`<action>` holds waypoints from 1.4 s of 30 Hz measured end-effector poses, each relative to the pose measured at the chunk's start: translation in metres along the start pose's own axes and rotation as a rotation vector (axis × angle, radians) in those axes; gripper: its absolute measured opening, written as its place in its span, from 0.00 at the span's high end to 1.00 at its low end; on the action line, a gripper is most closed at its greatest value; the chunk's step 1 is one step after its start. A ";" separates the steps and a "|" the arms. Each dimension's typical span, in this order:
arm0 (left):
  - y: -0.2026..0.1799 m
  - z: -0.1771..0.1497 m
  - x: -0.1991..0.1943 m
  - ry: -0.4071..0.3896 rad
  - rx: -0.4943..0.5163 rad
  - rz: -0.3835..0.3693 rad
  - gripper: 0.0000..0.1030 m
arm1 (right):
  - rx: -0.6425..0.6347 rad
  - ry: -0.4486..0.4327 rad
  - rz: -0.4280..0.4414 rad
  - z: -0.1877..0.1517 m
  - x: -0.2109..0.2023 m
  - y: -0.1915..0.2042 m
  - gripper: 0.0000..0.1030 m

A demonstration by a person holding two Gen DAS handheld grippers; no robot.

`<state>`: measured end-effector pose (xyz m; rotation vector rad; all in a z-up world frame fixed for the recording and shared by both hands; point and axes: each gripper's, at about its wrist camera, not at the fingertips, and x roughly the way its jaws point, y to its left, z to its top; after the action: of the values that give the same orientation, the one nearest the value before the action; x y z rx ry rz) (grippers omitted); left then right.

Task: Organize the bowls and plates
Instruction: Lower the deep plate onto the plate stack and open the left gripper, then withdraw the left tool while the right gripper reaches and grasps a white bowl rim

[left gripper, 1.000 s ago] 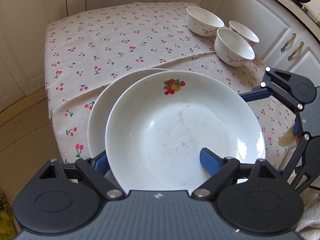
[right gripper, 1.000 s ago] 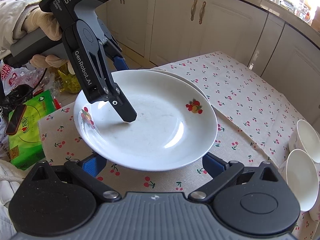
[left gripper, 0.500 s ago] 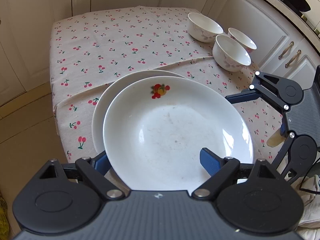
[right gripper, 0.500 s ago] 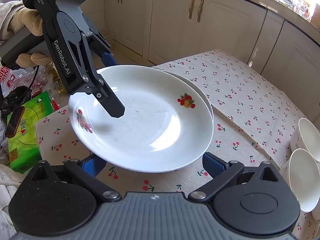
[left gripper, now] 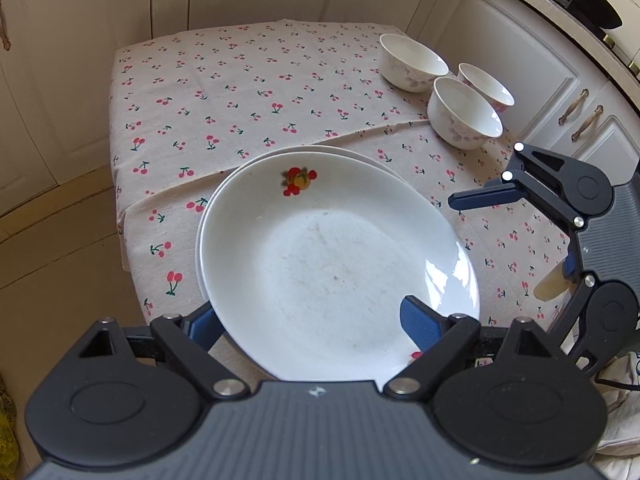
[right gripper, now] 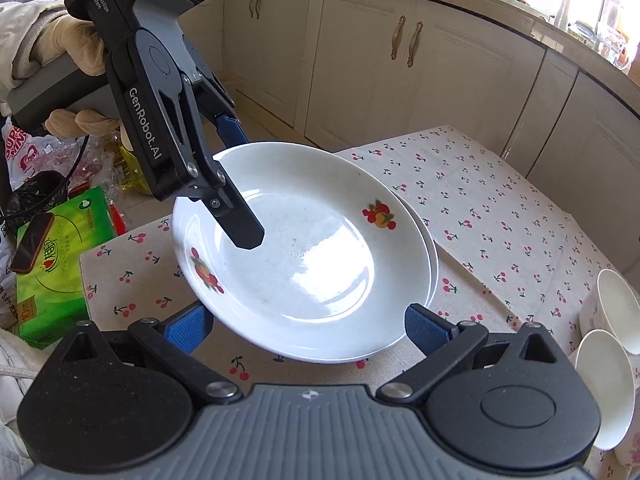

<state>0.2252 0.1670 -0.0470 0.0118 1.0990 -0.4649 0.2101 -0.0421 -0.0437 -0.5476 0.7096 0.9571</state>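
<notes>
Two white plates lie stacked near the table's corner. The top plate [left gripper: 336,264] [right gripper: 312,264], with fruit prints, sits almost squarely over the lower plate [left gripper: 320,148] [right gripper: 433,264]; I cannot tell whether it rests on it. My left gripper [left gripper: 312,326] [right gripper: 244,192] straddles the top plate's rim, one finger on the inside, the other under the rim, and holds it. My right gripper [right gripper: 306,328] stands open beside the plates with nothing in it. Three white bowls [left gripper: 414,62] [left gripper: 464,120] [left gripper: 486,86] stand apart at the table's side.
The cherry-print tablecloth [left gripper: 248,92] covers a small table among cream cabinets [right gripper: 360,60]. Beside the table's corner are a green tissue box [right gripper: 60,264] with a dark phone [right gripper: 32,244] on it, and plastic bags. A gloved hand [right gripper: 76,44] holds the left gripper.
The top plate has shifted from an offset place to almost squarely over the lower plate. Both grippers have stayed about where they were.
</notes>
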 end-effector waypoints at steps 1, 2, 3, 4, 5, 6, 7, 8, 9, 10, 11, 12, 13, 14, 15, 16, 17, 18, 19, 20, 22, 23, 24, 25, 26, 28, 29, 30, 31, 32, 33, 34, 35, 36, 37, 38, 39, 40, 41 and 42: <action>0.000 0.000 0.000 0.000 0.001 0.003 0.12 | 0.004 -0.005 0.002 0.000 -0.002 0.000 0.00; 0.000 0.000 0.000 -0.001 -0.001 0.006 0.12 | 0.011 -0.009 0.007 -0.001 -0.004 0.000 0.00; -0.001 0.000 -0.001 -0.001 -0.004 0.012 0.12 | 0.018 -0.012 0.008 -0.001 -0.006 0.000 0.00; -0.001 0.000 -0.001 0.000 -0.002 0.017 0.12 | 0.024 -0.019 0.004 -0.002 -0.008 0.000 0.00; -0.002 -0.001 -0.001 0.000 0.003 0.022 0.12 | 0.028 -0.024 0.001 -0.003 -0.010 0.000 0.00; -0.002 -0.001 -0.001 0.000 0.003 0.027 0.12 | 0.033 -0.031 -0.001 -0.004 -0.013 -0.001 0.00; -0.003 -0.001 -0.001 0.001 0.004 0.034 0.12 | 0.040 -0.037 -0.004 -0.005 -0.015 -0.002 0.00; -0.003 -0.001 -0.001 0.002 0.007 0.040 0.12 | 0.047 -0.042 -0.009 -0.006 -0.017 -0.003 0.00; -0.004 -0.001 -0.001 0.001 0.010 0.048 0.12 | 0.056 -0.047 -0.012 -0.007 -0.019 -0.004 0.00; -0.005 -0.001 -0.001 0.000 0.011 0.054 0.12 | 0.065 -0.051 -0.013 -0.008 -0.021 -0.006 0.00; -0.005 -0.001 -0.001 0.000 0.012 0.061 0.12 | 0.075 -0.054 -0.016 -0.009 -0.022 -0.007 0.00; -0.006 -0.001 -0.001 0.001 0.012 0.072 0.12 | 0.084 -0.055 -0.020 -0.011 -0.023 -0.008 0.00; -0.006 -0.002 0.000 0.004 0.017 0.087 0.12 | 0.091 -0.055 -0.025 -0.012 -0.024 -0.008 0.00; -0.007 -0.003 0.001 0.008 0.024 0.100 0.12 | 0.098 -0.055 -0.031 -0.014 -0.024 -0.009 0.00; -0.007 -0.004 0.003 0.014 0.025 0.115 0.12 | 0.104 -0.058 -0.038 -0.016 -0.026 -0.009 0.00; -0.007 -0.005 0.005 0.020 0.024 0.126 0.12 | 0.112 -0.060 -0.046 -0.018 -0.027 -0.009 0.00; -0.007 -0.007 0.005 0.015 0.031 0.130 0.12 | 0.120 -0.062 -0.053 -0.020 -0.028 -0.009 0.00; -0.008 -0.008 0.005 0.002 0.038 0.132 0.12 | 0.129 -0.065 -0.059 -0.021 -0.029 -0.009 0.00; -0.010 -0.009 0.004 -0.004 0.045 0.143 0.12 | 0.137 -0.069 -0.064 -0.024 -0.031 -0.010 0.00; -0.012 -0.009 0.004 -0.009 0.053 0.155 0.12 | 0.147 -0.071 -0.071 -0.026 -0.032 -0.011 0.00; -0.016 -0.009 0.000 -0.035 0.064 0.166 0.12 | 0.169 -0.072 -0.084 -0.031 -0.036 -0.012 0.00; -0.019 -0.010 -0.002 -0.046 0.064 0.164 0.12 | 0.176 -0.074 -0.095 -0.033 -0.037 -0.012 0.00; -0.022 -0.010 -0.004 -0.063 0.065 0.165 0.12 | 0.184 -0.078 -0.114 -0.036 -0.041 -0.012 0.00; -0.026 -0.011 -0.007 -0.080 0.070 0.169 0.12 | 0.189 -0.081 -0.130 -0.039 -0.043 -0.012 0.00; -0.031 -0.012 -0.010 -0.101 0.078 0.174 0.11 | 0.193 -0.084 -0.145 -0.041 -0.046 -0.012 0.00; -0.042 -0.015 -0.014 -0.139 0.090 0.176 0.11 | 0.213 -0.092 -0.185 -0.048 -0.051 -0.012 0.00; -0.047 -0.016 -0.016 -0.160 0.092 0.176 0.11 | 0.224 -0.093 -0.201 -0.052 -0.053 -0.012 0.00; -0.054 -0.018 -0.018 -0.180 0.095 0.176 0.11 | 0.234 -0.096 -0.217 -0.055 -0.055 -0.012 0.00; -0.061 -0.020 -0.019 -0.201 0.102 0.177 0.09 | 0.246 -0.099 -0.235 -0.059 -0.058 -0.013 0.00; -0.068 -0.021 -0.019 -0.221 0.109 0.180 0.08 | 0.256 -0.102 -0.259 -0.063 -0.061 -0.013 0.00; -0.076 -0.023 -0.019 -0.242 0.117 0.189 0.08 | 0.263 -0.109 -0.283 -0.066 -0.064 -0.013 0.00; -0.083 -0.024 -0.019 -0.253 0.120 0.194 0.08 | 0.274 -0.115 -0.303 -0.070 -0.067 -0.013 0.00; -0.091 -0.025 -0.020 -0.268 0.123 0.194 0.08 | 0.287 -0.119 -0.315 -0.073 -0.070 -0.014 0.00; -0.099 -0.027 -0.020 -0.288 0.122 0.191 0.08 | 0.300 -0.126 -0.324 -0.077 -0.073 -0.014 0.00; -0.106 -0.028 -0.020 -0.304 0.118 0.186 0.08 | 0.311 -0.133 -0.333 -0.082 -0.076 -0.014 0.00; -0.112 -0.028 -0.020 -0.317 0.112 0.180 0.08 | 0.323 -0.136 -0.342 -0.086 -0.079 -0.015 0.00; -0.118 -0.029 -0.019 -0.331 0.101 0.175 0.08 | 0.335 -0.140 -0.350 -0.090 -0.082 -0.015 0.00; -0.124 -0.031 -0.019 -0.348 0.086 0.164 0.07 | 0.344 -0.143 -0.356 -0.095 -0.085 -0.015 0.00; -0.130 -0.032 -0.018 -0.365 0.074 0.156 0.06 | 0.352 -0.143 -0.364 -0.099 -0.087 -0.015 0.00; -0.135 -0.033 -0.017 -0.381 0.066 0.153 0.06 | 0.358 -0.142 -0.375 -0.104 -0.090 -0.016 0.00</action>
<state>0.1411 0.0583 -0.0179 0.0620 0.7023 -0.3479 0.1585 -0.1701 -0.0426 -0.2780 0.6058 0.4975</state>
